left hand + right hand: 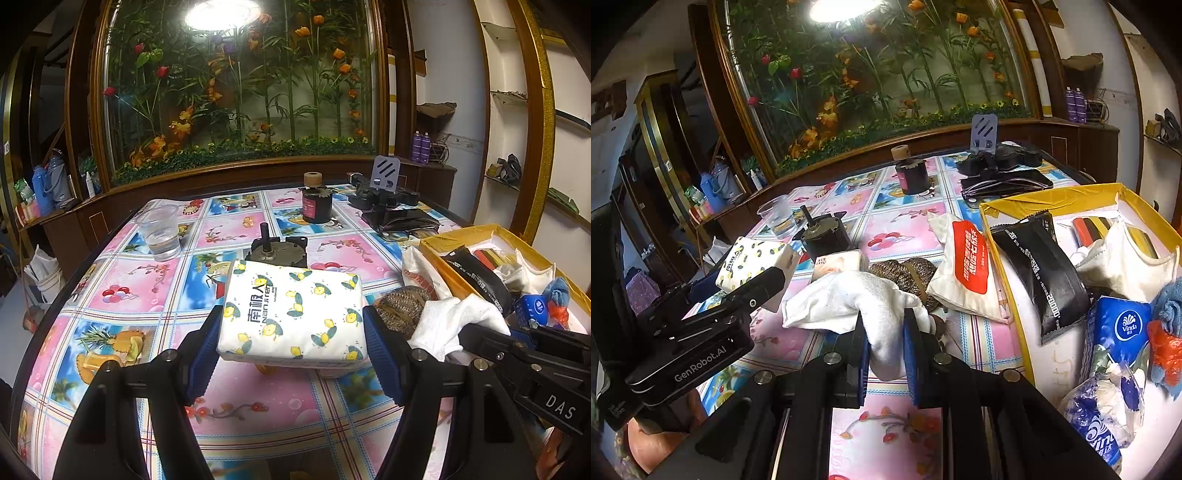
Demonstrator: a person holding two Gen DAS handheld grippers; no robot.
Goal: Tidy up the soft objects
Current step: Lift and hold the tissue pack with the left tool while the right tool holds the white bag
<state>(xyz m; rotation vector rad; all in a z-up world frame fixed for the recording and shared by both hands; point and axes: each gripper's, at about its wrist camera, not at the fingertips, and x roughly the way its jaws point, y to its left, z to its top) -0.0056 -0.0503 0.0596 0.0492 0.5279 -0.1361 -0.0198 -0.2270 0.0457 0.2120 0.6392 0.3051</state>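
My left gripper (291, 347) is shut on a white tissue pack with lemon print (291, 310), held just above the table; the pack also shows in the right wrist view (753, 262). My right gripper (885, 354) is shut on a white cloth (849, 299), which also shows in the left wrist view (450, 321). A brown knitted item (908, 277) lies behind the cloth. A white and red tissue packet (967, 266) leans on the yellow box (1004, 251), which holds a black packet (1041, 269), a blue Vinda pack (1123, 332) and other soft items.
On the patterned tablecloth (147, 288) stand a plastic cup (160, 232), a small motor (277, 251), a black jar (317, 206) and black gear with a phone stand (386, 192). A small tissue pack (842, 264) lies near the motor.
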